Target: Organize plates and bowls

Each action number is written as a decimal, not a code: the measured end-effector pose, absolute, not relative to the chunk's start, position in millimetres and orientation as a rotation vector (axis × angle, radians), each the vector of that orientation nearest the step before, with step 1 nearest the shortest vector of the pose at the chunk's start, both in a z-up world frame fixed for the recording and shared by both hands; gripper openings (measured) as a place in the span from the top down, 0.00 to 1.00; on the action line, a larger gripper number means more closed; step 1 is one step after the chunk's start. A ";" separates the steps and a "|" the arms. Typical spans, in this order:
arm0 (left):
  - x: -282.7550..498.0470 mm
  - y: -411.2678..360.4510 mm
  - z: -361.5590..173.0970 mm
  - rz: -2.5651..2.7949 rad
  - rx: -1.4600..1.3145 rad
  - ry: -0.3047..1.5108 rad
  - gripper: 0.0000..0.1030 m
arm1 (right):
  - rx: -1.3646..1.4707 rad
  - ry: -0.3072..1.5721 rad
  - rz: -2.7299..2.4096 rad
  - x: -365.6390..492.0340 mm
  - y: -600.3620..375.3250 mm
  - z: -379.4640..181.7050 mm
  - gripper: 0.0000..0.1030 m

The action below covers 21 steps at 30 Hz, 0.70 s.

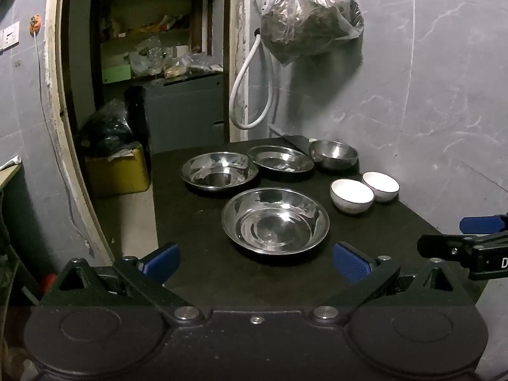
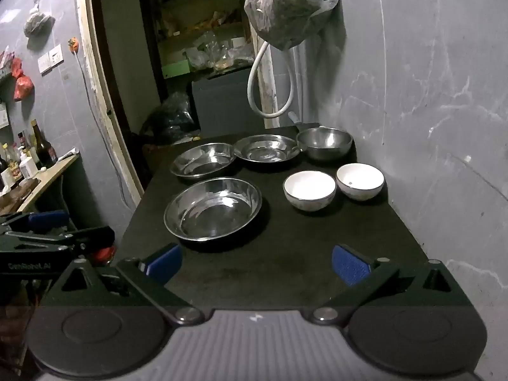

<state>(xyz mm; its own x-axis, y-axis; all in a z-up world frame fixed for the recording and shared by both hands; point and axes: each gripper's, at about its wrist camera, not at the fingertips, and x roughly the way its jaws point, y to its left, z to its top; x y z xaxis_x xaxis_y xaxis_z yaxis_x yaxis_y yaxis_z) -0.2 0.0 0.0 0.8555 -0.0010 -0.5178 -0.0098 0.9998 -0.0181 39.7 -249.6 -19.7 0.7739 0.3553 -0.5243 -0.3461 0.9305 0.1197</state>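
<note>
Left tongs [image 1: 255, 262] and right tongs [image 2: 257, 263] held wide open, empty, above near edge of bench [image 2: 285, 270] | three steel plates [image 1: 275, 223], steel bowl [image 1: 333, 154], two white bowls [image 2: 309, 189] spread apart, unstacked | nearest plate best gripped by its rim, like nested onto like

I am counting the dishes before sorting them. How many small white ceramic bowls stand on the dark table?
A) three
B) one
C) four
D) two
D: two small white ceramic bowls stand side by side on the dark table, the nearer white bowl and the farther white bowl; every other dish there is shiny metal.
</note>
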 end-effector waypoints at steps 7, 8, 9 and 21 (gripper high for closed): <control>1.0 0.7 1.7 0.000 -0.014 0.548 0.01 | 0.023 0.582 0.383 40.7 -250.2 -22.5 0.00; 1.4 1.0 2.1 -0.002 -0.012 0.550 0.01 | 0.023 0.581 0.382 40.4 -249.7 -22.3 0.00; 1.9 1.3 2.6 -0.003 -0.011 0.551 0.01 | 0.023 0.581 0.382 40.2 -249.8 -22.6 0.00; -3.2 -4.3 1.8 -0.010 0.001 0.549 0.01 | 0.025 0.584 0.382 36.4 -251.5 -21.3 0.00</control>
